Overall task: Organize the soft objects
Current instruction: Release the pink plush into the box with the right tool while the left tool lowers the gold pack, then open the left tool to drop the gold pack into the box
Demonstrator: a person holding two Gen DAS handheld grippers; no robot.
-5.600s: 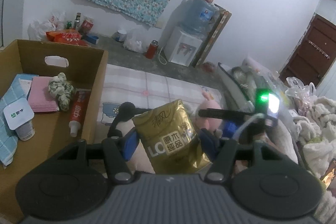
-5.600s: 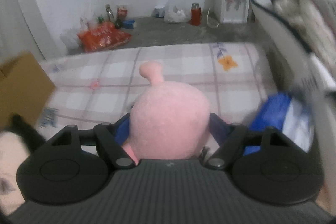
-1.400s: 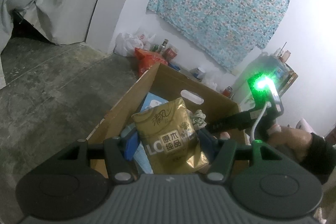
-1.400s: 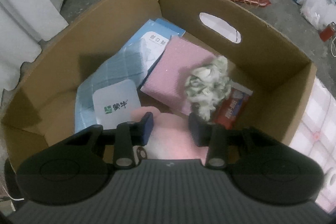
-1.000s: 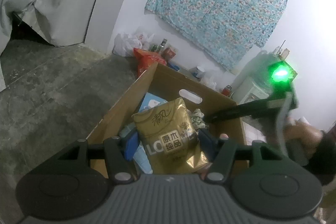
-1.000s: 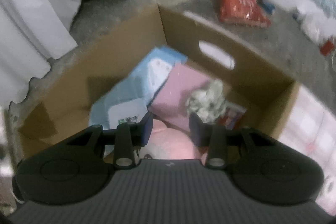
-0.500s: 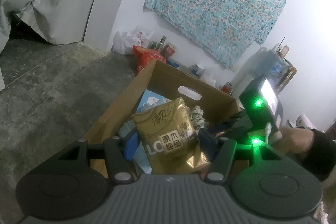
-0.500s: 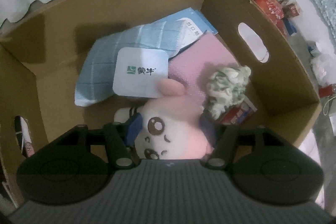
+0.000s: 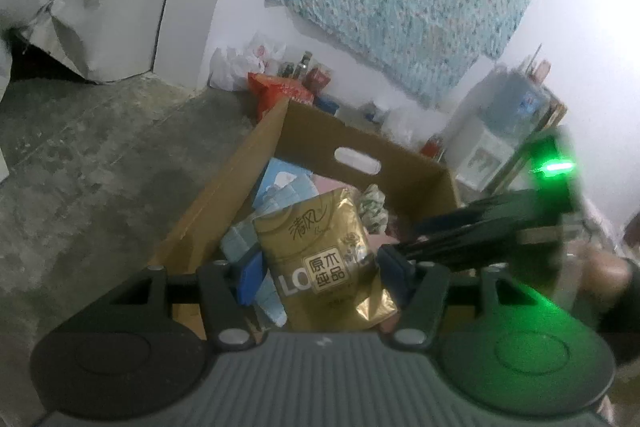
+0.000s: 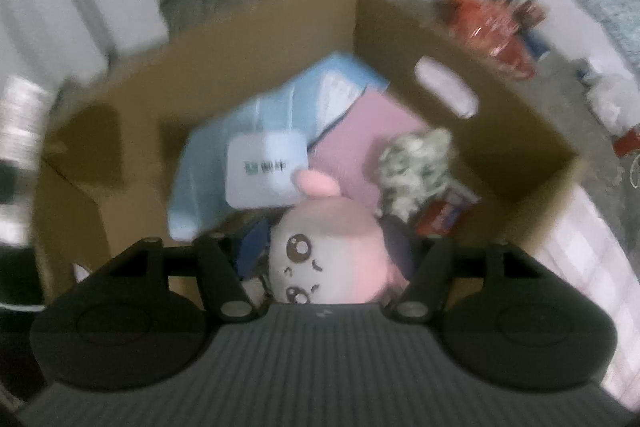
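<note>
The left tongs [image 9: 320,263] grip a gold tissue pack [image 9: 324,259] at centre frame, above the cardboard box [image 9: 236,163]; the pack hides much of the box's contents. The right tongs [image 10: 324,247], low centre in a blurred right wrist view, are opening around the pink plush toy [image 10: 328,255], which sits in the box; contact with the fingers cannot be made out, and the toy's lower part is cut off by the tool body. Behind it lie a blue cloth [image 10: 208,155], a white square pack [image 10: 264,171] and a pink pad [image 10: 360,135].
</note>
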